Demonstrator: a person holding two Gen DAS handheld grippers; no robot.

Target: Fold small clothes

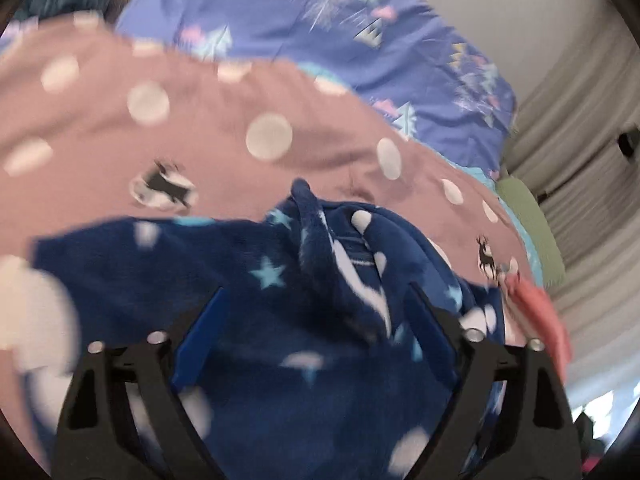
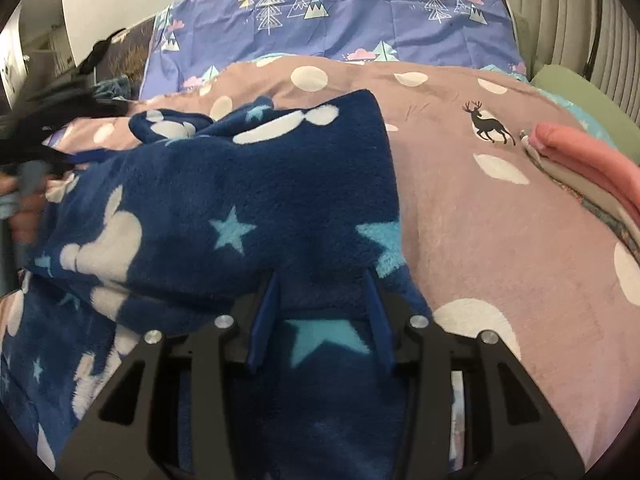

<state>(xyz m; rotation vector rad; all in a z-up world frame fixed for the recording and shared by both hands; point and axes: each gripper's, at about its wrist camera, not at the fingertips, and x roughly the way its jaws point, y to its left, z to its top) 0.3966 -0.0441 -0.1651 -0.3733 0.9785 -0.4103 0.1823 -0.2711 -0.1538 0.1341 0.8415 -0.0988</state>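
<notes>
A navy fleece garment [image 2: 224, 200] with white mouse heads and light blue stars lies rumpled on the pink dotted bed cover [image 2: 500, 240]. It also shows in the left wrist view [image 1: 280, 300], blurred. My right gripper [image 2: 322, 276] has its blue fingers [image 2: 264, 320] partly closed on the garment's edge, with fleece between them. My left gripper [image 1: 316, 292] stands wide open over the fleece, with a raised fold between its fingers [image 1: 204, 332]. The left gripper shows blurred at the left edge of the right wrist view [image 2: 36, 136].
A stack of folded clothes, pink on top [image 2: 592, 164], lies on the right of the bed and shows in the left wrist view [image 1: 540, 312]. A purple tree-print pillow [image 2: 340, 20] is at the head. A green cushion [image 2: 580, 96] and curtains [image 2: 580, 8] are at right.
</notes>
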